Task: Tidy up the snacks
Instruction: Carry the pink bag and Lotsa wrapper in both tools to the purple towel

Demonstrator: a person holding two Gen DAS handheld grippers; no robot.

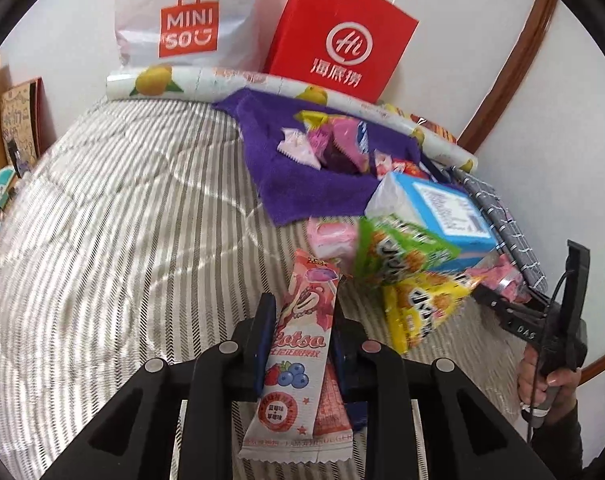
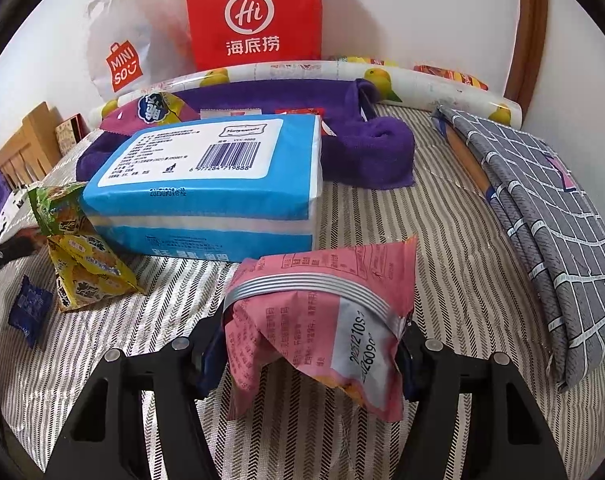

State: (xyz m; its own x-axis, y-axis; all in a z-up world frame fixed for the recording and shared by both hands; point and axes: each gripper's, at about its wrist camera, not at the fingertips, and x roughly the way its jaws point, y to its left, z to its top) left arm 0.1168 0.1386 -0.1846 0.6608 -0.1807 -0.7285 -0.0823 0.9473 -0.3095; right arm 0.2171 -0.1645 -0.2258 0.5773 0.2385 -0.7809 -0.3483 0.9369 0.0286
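My left gripper point(image 1: 302, 312) is shut on a long pink-and-white Lotso snack packet point(image 1: 298, 356), held above the striped bed cover. My right gripper point(image 2: 314, 340) is shut on a pink snack packet point(image 2: 322, 320); it also shows at the right of the left wrist view point(image 1: 498, 280). A green snack bag point(image 1: 398, 252) and a yellow snack bag point(image 1: 422, 312) lean by a blue tissue pack point(image 2: 206, 184). Several small snacks point(image 1: 334, 144) lie on a purple towel point(image 1: 302, 188). A small blue packet point(image 2: 28, 308) lies at the left of the right wrist view.
A red Haidilao paper bag point(image 1: 338, 36) and a white Miniso bag point(image 1: 186, 20) stand against the wall. A lemon-print roll point(image 1: 162, 84) lies along the back. A grey checked cloth point(image 2: 542, 232) lies at the right. A pink pack point(image 1: 330, 236) sits near the towel.
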